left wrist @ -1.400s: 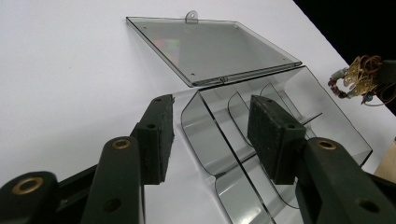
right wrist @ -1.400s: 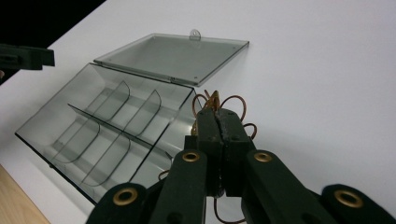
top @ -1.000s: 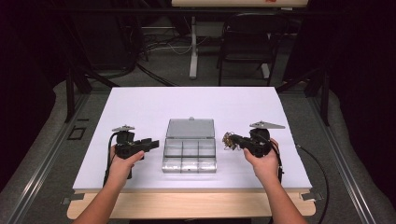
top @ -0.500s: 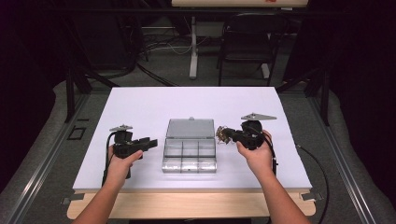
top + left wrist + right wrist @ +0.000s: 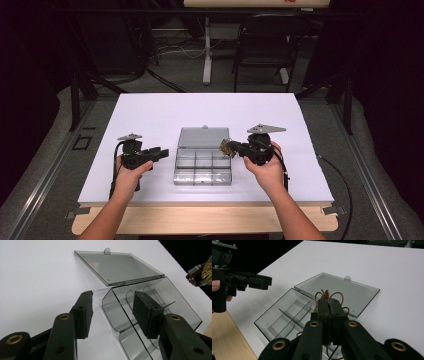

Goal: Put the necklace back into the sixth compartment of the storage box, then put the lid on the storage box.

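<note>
A clear plastic compartment box (image 5: 202, 170) lies open mid-table, its lid (image 5: 202, 136) flat behind it. My right gripper (image 5: 232, 148) is shut on a jewelry piece (image 5: 225, 146) of brown wire loops and beads, held above the box's right rear corner. In the right gripper view the closed jaws (image 5: 329, 305) pinch the wire loops (image 5: 322, 294) over the box (image 5: 279, 322) and lid (image 5: 342, 290). My left gripper (image 5: 161, 152) hovers open just left of the box, nothing between its pads (image 5: 113, 302). The left gripper view shows the box (image 5: 180, 312), lid (image 5: 117, 265) and jewelry (image 5: 201, 272).
The white table (image 5: 165, 115) has bare room all around the box. A wooden strip (image 5: 200, 217) runs along its near edge. Dark chairs and a stand (image 5: 207, 50) sit beyond the far edge. The left gripper (image 5: 259, 281) appears at left in the right gripper view.
My right gripper has moved left and slightly up with the jewelry, from beside the box to over its right rear corner. The left gripper has stayed put.
</note>
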A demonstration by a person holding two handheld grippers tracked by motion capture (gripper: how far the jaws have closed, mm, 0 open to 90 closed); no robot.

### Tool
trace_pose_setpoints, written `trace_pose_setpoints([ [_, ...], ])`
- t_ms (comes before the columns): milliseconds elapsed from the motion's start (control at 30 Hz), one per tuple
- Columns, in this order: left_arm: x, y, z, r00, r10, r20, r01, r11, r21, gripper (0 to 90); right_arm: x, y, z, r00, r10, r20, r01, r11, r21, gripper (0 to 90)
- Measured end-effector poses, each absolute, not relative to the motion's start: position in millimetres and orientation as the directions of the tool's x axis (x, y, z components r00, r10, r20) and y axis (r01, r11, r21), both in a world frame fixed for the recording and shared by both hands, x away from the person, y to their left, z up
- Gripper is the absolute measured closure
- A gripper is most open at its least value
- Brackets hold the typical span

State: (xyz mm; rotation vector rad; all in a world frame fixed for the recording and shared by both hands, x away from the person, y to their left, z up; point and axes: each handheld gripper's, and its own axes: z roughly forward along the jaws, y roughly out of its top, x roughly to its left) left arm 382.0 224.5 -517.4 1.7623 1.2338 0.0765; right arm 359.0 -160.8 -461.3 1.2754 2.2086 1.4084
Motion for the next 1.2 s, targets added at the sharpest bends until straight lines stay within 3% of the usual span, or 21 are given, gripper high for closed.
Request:
trace_pose_setpoints([
  [1200, 382, 226, -518, 0.488, 0.753, -0.442, 0.702, -0.037, 0.711, 50.7, 340, -142, -504, -0.626, 0.732, 0.271, 0.581, 0.206, 0.787, 89.0],
])
